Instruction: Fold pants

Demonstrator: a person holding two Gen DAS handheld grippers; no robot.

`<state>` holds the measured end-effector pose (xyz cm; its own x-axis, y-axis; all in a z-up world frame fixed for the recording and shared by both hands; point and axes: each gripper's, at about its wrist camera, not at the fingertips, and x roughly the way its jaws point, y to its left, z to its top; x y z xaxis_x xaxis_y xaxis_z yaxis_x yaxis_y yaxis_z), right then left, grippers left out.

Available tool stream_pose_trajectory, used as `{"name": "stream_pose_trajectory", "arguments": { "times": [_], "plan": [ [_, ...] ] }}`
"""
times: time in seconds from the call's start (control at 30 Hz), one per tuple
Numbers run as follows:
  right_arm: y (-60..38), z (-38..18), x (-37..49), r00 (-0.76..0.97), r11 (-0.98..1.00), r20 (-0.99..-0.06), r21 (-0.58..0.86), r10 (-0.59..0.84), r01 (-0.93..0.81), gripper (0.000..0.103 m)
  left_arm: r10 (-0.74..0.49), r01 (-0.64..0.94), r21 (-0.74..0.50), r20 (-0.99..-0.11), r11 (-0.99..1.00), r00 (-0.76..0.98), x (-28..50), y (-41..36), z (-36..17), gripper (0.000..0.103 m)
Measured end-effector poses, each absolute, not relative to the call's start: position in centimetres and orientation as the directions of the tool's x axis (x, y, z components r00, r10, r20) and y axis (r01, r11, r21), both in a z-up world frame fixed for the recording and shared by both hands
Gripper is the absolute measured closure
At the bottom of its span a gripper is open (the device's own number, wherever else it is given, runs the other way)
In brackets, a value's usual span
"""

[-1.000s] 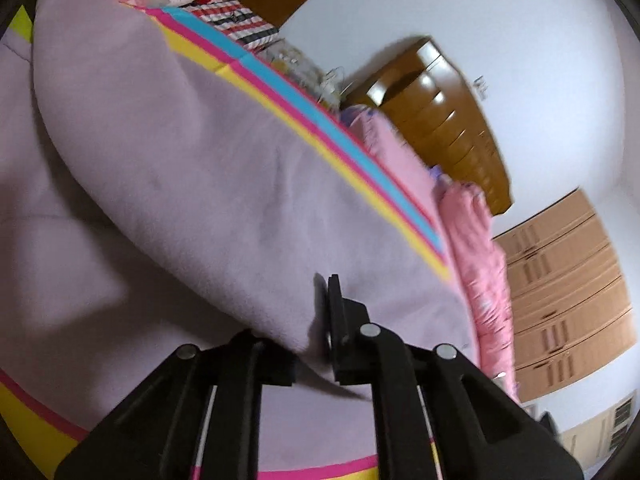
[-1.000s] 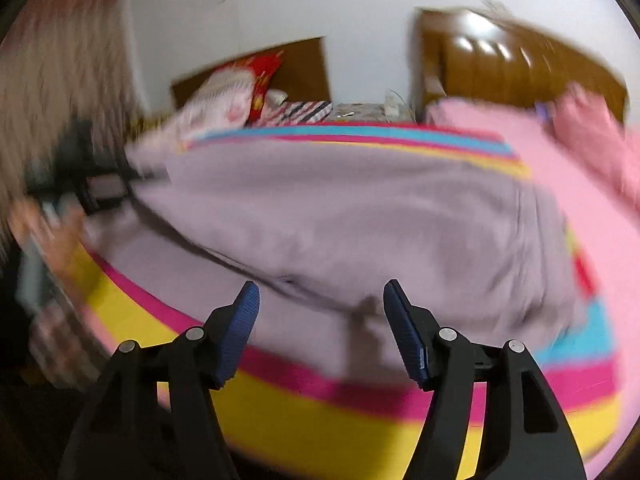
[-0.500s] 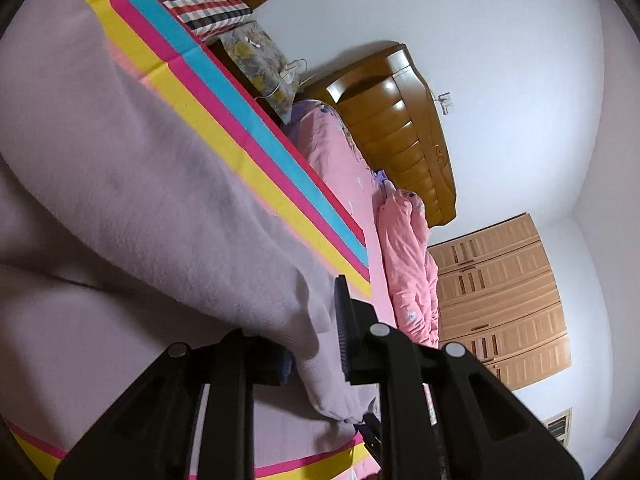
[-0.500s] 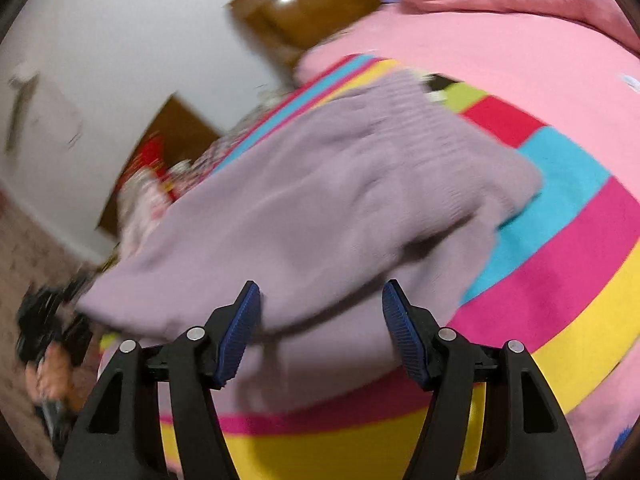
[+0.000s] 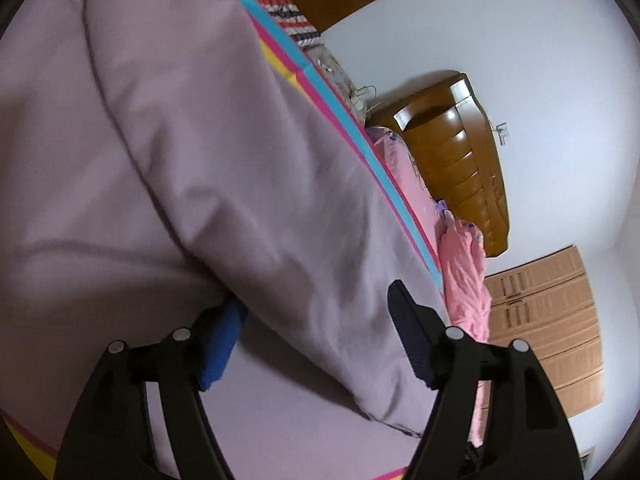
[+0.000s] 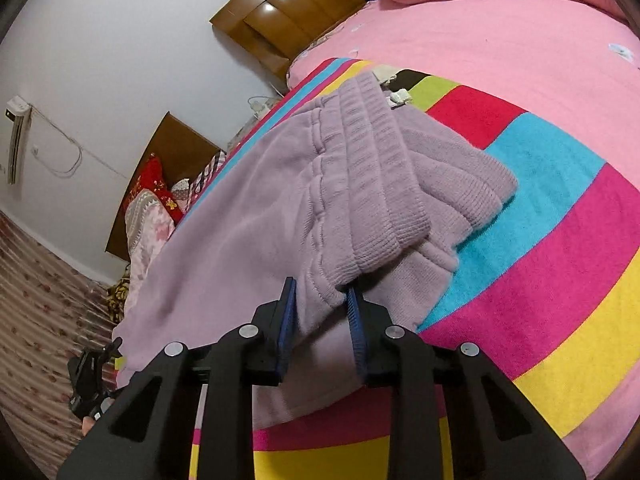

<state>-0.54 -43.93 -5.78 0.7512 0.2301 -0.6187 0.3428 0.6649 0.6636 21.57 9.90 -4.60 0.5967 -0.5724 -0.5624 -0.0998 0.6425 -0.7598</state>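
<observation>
Lilac pants (image 6: pixel 248 216) lie on a striped blanket (image 6: pixel 560 240) across the bed, already doubled over. Right gripper (image 6: pixel 320 320), jaws just closing, pinches the near ribbed end. Left gripper (image 5: pixel 316 336), jaws just opening, straddles a released fold. Further folding probably remains.

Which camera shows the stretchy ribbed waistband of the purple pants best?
The right wrist view. There the ribbed lilac waistband lies in plain sight on the folded purple fleece pants, its corner pinched by the right gripper, whose jaws have just been closing. The left wrist view shows only smooth purple cloth, no ribbing.
</observation>
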Motion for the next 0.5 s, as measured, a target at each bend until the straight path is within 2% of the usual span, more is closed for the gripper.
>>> {"name": "stream_pose_trajectory", "arguments": {
  "times": [0.03, 0.1, 0.13, 0.17, 0.27, 0.33, 0.5],
  "plan": [
    [-43.9, -5.8, -0.2, 0.752, 0.666, -0.618, 0.663, 0.228, 0.342, 0.077, -0.576, -0.085, -0.758, -0.558, 0.646, 0.598, 21.7, 10.0, -4.6, 0.032],
    [-43.9, -5.8, -0.2, 0.755, 0.668, -0.616, 0.662, 0.226, 0.340, 0.078, -0.570, -0.086, -0.758, -0.554, 0.646, 0.606, 22.0, 10.2, -4.9, 0.043],
    [-43.9, -5.8, -0.2, 0.757, 0.671, -0.614, 0.660, 0.222, 0.339, 0.079, -0.568, -0.089, -0.758, -0.555, 0.646, 0.608, 21.8, 10.5, -5.2, 0.067],
    [-43.7, -5.7, -0.3, 0.758, 0.684, -0.617, 0.648, 0.212, 0.336, 0.081, -0.568, -0.087, -0.755, -0.558, 0.650, 0.605, 21.8, 10.6, -5.4, 0.096],
    [-43.0, -4.2, -0.1, 0.746, 0.746, -0.641, 0.583, 0.179, 0.322, 0.085, -0.542, -0.046, -0.715, -0.568, 0.697, 0.620, 21.4, 10.6, -4.1, 0.096],
    [-43.4, -2.1, 0.6, 0.755, 0.776, -0.630, 0.563, 0.181, 0.284, 0.088, -0.512, 0.021, -0.664, -0.557, 0.748, 0.654, 20.9, 10.3, -0.7, 0.096],
    [-46.5, 6.6, 1.6, 0.841, 0.820, -0.512, 0.548, 0.174, 0.164, 0.088, -0.522, 0.153, -0.613, -0.487, 0.776, 0.700, 18.0, 9.7, 7.8, 0.096]
  ]
}}
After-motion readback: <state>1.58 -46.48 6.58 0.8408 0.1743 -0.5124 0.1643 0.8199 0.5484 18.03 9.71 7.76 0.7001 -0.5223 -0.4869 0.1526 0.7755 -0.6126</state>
